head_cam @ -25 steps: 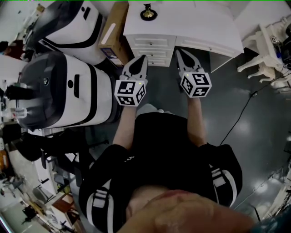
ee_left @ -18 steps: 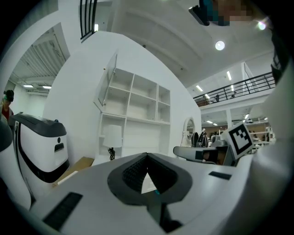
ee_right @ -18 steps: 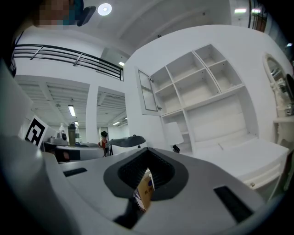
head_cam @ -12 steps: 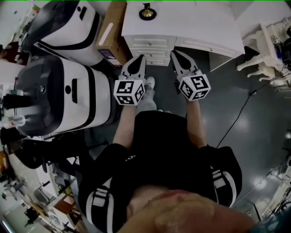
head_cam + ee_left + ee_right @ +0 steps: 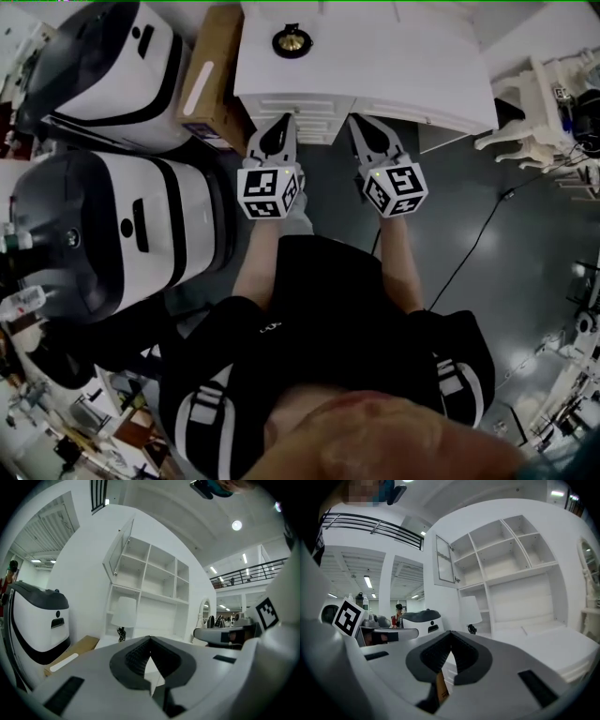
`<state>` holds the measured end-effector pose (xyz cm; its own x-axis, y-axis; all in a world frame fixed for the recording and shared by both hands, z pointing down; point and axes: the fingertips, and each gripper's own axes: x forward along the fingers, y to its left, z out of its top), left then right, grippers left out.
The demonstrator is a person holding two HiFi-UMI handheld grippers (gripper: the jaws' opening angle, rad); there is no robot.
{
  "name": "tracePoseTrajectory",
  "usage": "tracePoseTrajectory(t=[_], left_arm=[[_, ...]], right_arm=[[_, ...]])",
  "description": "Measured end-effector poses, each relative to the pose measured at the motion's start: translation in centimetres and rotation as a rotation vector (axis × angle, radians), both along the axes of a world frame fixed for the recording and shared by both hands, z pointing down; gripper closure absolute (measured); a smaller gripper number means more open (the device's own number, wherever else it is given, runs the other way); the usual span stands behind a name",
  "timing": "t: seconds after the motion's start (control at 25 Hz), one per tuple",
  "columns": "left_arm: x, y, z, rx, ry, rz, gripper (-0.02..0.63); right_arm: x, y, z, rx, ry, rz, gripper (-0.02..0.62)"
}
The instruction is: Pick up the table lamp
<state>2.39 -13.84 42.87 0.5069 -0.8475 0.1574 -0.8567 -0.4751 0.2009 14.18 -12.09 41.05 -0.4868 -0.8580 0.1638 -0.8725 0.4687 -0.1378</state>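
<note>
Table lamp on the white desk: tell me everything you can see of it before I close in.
The table lamp stands upright on the left part of the white desk, in front of open white shelving. It has a plain white tapered shade, cloth or paper by its look, over a short dark stem. From above, a brass-coloured centre shows inside a dark ring. It looks unlit. Only the desk top touches it.

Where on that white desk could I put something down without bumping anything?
The white desk is bare all the way right of the table lamp, which stands near its far-left corner. Left of the desk is crowded: a cardboard box beside it, then two big white machines.
</note>
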Motion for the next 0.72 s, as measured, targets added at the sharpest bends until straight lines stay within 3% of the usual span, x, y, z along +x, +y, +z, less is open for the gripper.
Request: tracePoseTrajectory(t=[0.4, 0.72], left_arm=[[-2.8, -14.8, 4.3, -0.025, -0.063, -0.023, 0.598], [-3.3, -22.1, 6.6, -0.024, -0.077, 0.037, 0.598]], right_arm=[[-3.0, -15.3, 2.8, 0.003, -0.022, 0.034, 0.578], [-3.2, -21.0, 5.0, -0.049, -0.022, 0.064, 0.578]])
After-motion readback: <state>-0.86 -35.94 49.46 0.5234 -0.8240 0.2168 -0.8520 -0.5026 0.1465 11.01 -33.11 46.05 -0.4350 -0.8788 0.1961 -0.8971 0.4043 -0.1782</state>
